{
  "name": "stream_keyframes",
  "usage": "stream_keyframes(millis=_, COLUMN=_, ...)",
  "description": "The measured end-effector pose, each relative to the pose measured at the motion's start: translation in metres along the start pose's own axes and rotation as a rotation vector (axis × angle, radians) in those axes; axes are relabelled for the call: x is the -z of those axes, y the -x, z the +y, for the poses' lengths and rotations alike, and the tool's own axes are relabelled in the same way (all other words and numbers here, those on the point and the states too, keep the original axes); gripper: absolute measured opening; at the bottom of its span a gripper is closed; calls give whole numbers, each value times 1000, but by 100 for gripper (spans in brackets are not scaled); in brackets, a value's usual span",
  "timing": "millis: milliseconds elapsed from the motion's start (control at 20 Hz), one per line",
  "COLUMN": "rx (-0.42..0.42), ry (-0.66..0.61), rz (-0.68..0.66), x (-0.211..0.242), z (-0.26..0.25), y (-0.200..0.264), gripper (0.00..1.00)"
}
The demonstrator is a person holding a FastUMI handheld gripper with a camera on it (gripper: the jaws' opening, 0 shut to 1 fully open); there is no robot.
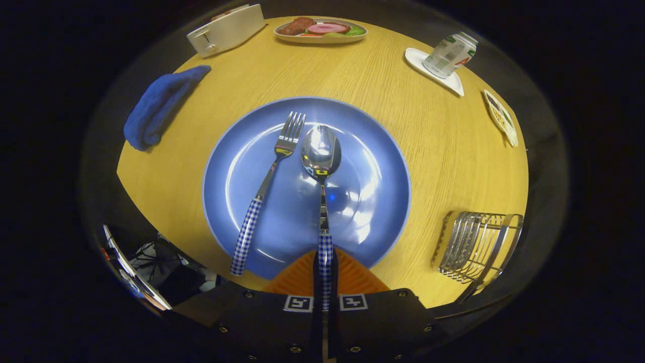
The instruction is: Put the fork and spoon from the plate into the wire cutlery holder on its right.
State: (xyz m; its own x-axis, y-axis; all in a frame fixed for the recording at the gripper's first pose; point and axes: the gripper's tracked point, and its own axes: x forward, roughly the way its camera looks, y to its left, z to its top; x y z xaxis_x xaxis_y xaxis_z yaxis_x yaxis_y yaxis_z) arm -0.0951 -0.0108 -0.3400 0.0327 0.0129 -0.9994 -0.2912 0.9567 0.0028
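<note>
A blue plate [383,166] lies on the round wooden table just ahead of my fingers. On it rest a fork [267,184] and a spoon [321,166], both with blue-and-white checked handles, tines and bowl pointing away from me. My gripper [325,272] is shut on the spoon's checked handle, which runs back between both fingers. The fork lies free to the left of the spoon, its handle end over the plate's near rim. The wire cutlery holder [476,247] stands on the table to the right of the plate, near the table's edge.
A folded blue cloth [158,103] lies left of the plate. Beyond it stand a white toaster [227,29], a dish of food [321,30], a can [450,54] on a white coaster and a small patterned card [500,117] at the right edge.
</note>
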Motion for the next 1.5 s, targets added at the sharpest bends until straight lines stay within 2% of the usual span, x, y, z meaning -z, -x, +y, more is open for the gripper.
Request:
stream_keyframes(millis=150, rx=18, ry=36, rz=3, x=7, z=-25, y=26, gripper=5)
stream_keyframes(millis=350, rx=-24, ry=-10, rz=10, x=23, z=-66, y=70, gripper=5)
stream_keyframes(millis=600, rx=-18, ry=-58, rz=51, x=53, z=-120, y=114, gripper=5)
stream_keyframes(millis=950, rx=17, ry=-38, rz=214, x=103, z=-163, y=118, gripper=5)
stream_keyframes(millis=1150, rx=18, ry=33, rz=351, x=121, z=-185, y=110, gripper=5)
stream_keyframes(millis=1500, rx=16, ry=170, rz=540, x=107, z=-214, y=88, gripper=5)
